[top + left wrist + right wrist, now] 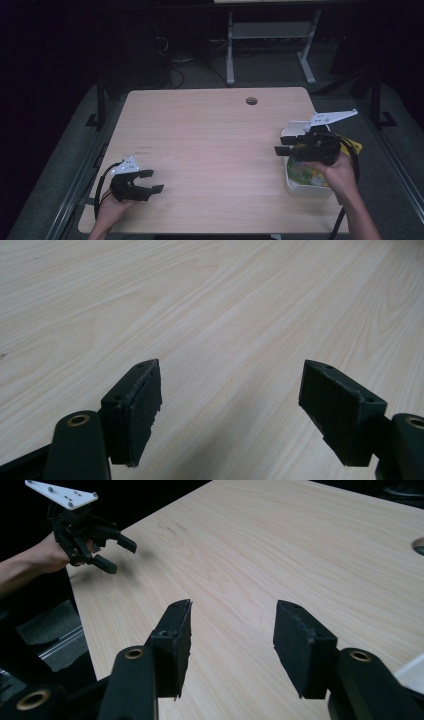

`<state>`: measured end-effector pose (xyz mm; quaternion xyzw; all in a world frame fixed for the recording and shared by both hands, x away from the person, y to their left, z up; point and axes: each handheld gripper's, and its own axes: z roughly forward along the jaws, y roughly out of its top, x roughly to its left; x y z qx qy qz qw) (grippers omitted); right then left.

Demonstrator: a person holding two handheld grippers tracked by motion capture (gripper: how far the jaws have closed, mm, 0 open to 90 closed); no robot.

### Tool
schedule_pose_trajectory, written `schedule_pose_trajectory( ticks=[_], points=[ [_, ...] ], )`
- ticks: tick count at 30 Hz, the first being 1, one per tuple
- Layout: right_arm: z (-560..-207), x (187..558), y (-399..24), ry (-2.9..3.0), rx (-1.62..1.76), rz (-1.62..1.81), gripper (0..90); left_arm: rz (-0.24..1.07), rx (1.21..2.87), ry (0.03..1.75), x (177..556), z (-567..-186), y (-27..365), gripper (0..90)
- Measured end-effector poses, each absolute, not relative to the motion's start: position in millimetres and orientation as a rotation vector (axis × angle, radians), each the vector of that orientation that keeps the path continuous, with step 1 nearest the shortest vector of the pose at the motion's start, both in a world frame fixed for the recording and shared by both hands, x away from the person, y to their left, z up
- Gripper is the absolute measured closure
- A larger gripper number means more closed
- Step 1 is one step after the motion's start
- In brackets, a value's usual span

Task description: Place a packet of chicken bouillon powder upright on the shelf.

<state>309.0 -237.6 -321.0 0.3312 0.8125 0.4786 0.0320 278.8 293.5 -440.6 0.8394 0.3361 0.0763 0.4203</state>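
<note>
Right gripper [284,145] over white tub [294,176] at bench [210,150] right edge, jaws apart, nothing between. Tub holds green-yellow packet [305,176]. Left gripper [151,181] low at near-left corner, jaws apart, empty. Bare bench between; cable hole [251,100] at far edge.

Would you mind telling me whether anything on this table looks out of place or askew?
One thing stands out: the white bin at the table's right edge holds a green-printed packet and something yellow that juts past its far rim. Both tools are open and empty.
</note>
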Motion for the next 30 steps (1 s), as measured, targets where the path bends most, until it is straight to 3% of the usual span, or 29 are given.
schedule_pose_trajectory(
  ticks=[30],
  points=[
    [-341, 322, -173, 2.598, 0.976, 1.5, 35.5, 0.192, 2.105, 0.835, 279, -441, 295, 24.3]
  ],
)
